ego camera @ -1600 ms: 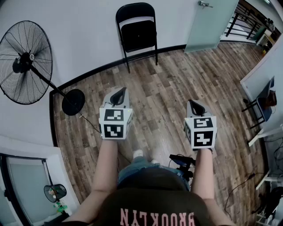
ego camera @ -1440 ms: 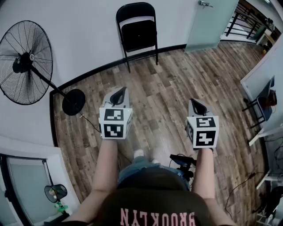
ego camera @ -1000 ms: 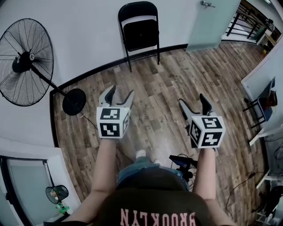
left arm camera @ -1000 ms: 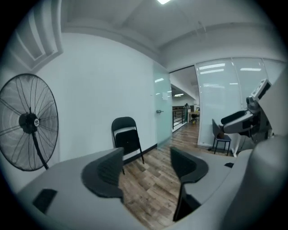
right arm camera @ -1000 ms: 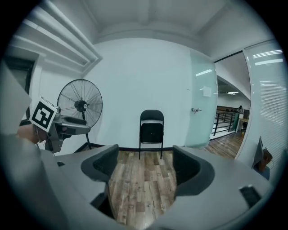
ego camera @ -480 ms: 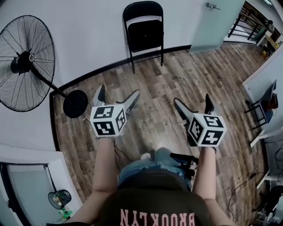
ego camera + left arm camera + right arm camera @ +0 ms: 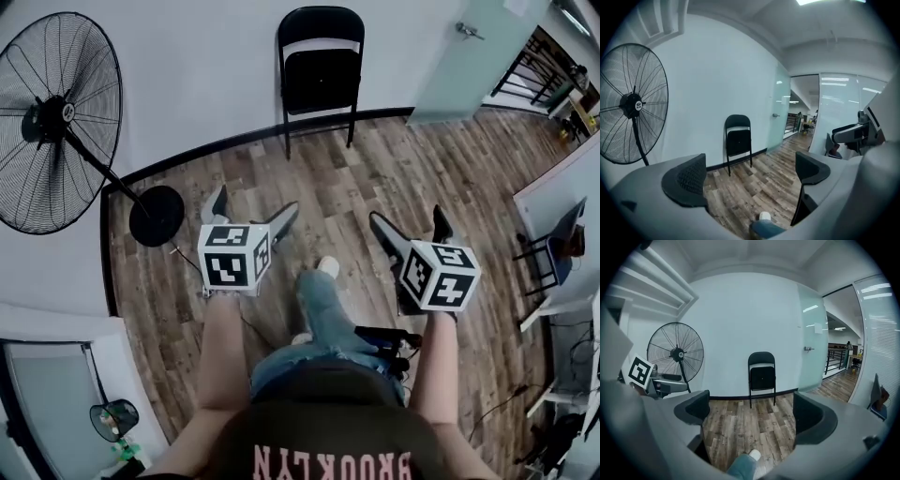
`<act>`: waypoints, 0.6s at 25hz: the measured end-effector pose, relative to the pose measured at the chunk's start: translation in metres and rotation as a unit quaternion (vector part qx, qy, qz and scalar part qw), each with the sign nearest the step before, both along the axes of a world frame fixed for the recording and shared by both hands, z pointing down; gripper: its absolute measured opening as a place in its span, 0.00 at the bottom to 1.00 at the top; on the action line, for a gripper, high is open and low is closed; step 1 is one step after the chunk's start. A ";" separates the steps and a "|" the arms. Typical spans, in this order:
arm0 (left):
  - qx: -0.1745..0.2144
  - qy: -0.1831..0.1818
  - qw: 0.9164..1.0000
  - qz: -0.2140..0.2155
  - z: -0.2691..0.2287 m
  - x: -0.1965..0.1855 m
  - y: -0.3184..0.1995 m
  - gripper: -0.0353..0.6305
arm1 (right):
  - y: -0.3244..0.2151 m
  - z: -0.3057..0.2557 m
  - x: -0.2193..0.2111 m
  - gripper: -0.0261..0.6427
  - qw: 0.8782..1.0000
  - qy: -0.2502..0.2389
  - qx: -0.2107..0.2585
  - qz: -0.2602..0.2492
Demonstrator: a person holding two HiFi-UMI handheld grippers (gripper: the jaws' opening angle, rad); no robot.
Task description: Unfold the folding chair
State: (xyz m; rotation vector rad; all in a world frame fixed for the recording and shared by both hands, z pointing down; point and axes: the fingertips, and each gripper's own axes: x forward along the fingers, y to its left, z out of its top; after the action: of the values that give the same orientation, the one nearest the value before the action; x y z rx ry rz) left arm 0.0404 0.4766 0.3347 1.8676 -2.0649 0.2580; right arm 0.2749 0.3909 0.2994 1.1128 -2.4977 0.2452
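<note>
Left gripper, right gripper: jaws just opened wide, nothing between. Black folded metal chair far, against wall; a one-sided pull could tip it.

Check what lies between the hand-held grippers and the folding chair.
Head view: only bare wood floor up to the folding chair at the wall. The left hand-held gripper and right hand-held gripper, jaws just opened and empty, flank the person's shoe.

Wood-plank floor, plain pale wall with black skirting along its foot, big black pedestal fan standing left by the wall, frosted pale-green door with lever handle right, dark railing past it, ceiling panel light lit overhead.
</note>
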 end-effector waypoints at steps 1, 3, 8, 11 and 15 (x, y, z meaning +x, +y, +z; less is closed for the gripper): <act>-0.004 0.007 1.000 -0.004 0.003 -0.005 -0.002 0.91 | -0.005 0.002 -0.004 0.87 1.000 0.005 0.002 -0.003; -0.004 0.018 1.000 -0.013 0.007 -0.014 -0.008 0.91 | -0.016 0.006 -0.011 0.87 1.000 0.012 0.004 -0.008; 0.005 0.026 0.999 -0.032 0.009 -0.038 -0.048 0.91 | -0.068 0.018 -0.035 0.86 1.000 0.011 -0.005 -0.018; -0.002 0.018 0.999 -0.035 0.010 -0.056 -0.080 0.91 | -0.103 0.025 -0.056 0.86 1.000 0.005 -0.011 -0.019; -0.005 0.016 1.000 -0.023 0.007 -0.075 -0.136 0.91 | -0.160 0.030 -0.082 0.86 1.000 0.006 -0.018 -0.019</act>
State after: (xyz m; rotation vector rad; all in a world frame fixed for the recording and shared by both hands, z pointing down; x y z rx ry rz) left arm -0.0351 0.3410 0.3414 1.8047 -2.0778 0.2241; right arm 0.1928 0.2314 0.3293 1.0484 -2.4914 0.2715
